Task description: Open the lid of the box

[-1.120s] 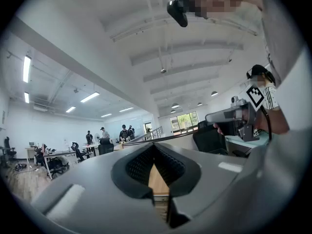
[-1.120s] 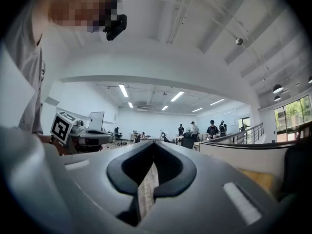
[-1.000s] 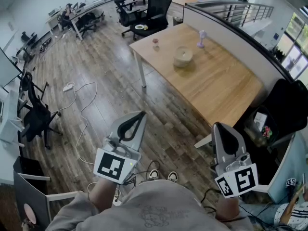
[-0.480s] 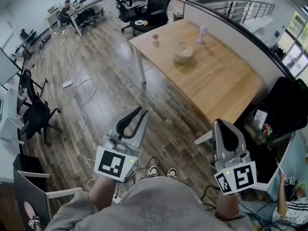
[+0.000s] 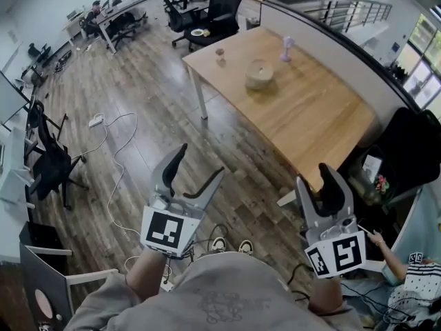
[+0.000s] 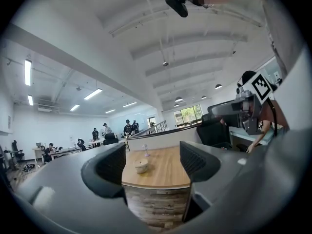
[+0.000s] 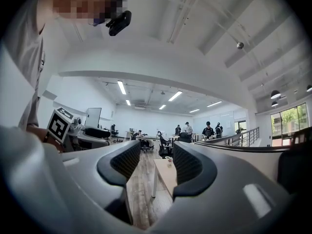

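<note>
The box (image 5: pixel 259 74) is a round cream container with its lid on, standing on the far part of a wooden table (image 5: pixel 310 116). In the left gripper view the box (image 6: pixel 141 165) is small and distant. My left gripper (image 5: pixel 198 164) is held low above the plank floor, well short of the table, and its jaws are opening with nothing between them. My right gripper (image 5: pixel 315 179) hovers near the table's near corner, its jaws also opening around empty air. Both are far from the box.
A small lilac object (image 5: pixel 285 48) and a little cup (image 5: pixel 220 52) also stand on the table. A grey partition (image 5: pixel 344 50) runs behind it. Office chairs (image 5: pixel 220 12) stand beyond, a black chair (image 5: pixel 52 164) at left, a white cable (image 5: pixel 117 157) on the floor, a seated person (image 5: pixel 406 288) at lower right.
Both grippers were shut in the earlier frames and now have their jaws spread apart. They stay close to the person's body, and the view has shifted slightly.
</note>
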Demonstrator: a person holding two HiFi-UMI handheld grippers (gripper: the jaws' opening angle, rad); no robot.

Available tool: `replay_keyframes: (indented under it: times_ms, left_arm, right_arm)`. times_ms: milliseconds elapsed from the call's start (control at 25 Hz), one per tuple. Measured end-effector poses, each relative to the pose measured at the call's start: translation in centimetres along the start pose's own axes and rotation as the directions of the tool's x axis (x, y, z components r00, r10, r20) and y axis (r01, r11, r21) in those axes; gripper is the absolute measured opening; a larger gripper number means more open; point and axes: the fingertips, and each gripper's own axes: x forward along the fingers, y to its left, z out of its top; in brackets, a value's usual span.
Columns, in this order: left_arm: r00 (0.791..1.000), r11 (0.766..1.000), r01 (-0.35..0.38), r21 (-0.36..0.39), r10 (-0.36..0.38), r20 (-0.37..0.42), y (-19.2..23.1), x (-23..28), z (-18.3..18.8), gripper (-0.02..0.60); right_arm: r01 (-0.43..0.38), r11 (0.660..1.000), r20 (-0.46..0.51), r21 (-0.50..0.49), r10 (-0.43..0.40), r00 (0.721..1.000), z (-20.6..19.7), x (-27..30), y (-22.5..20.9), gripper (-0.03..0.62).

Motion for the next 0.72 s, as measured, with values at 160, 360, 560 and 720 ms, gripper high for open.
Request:
replay_keyframes:
  times_ms: [160,360,560,720]
  left_arm:
    - [1.0,1.0,0.001,-0.005,-0.001,0.0,-0.7,0.4,0.2,0.348]
    - [1.0,1.0,-0.002,0.009,0.002,0.001,-2.0,0.8,0.8,0.348]
    - [1.0,1.0,-0.017,0.021,0.017,0.001,-3.7,1.0,1.2,0.337]
    - [0.999,0.999,-0.031,0.018,0.032,-0.018,-5.2,1.1,0.4,0.337]
  right_arm:
    - [0.011,1.0,0.017,-0.003,-0.011,1.0,0.3,-0.6,-1.0,0.225]
    - [0.02,1.0,0.019,0.002,-0.02,1.0,-0.1,-1.6,-2.4,0.233]
    - [0.006,1.0,0.008,-0.006,-0.006,1.0,-0.7,-2.4,-3.6,0.233]
    - [-0.005,1.0,0.007,-0.003,0.005,1.0,-1.7,-3.1,-4.7,0.233]
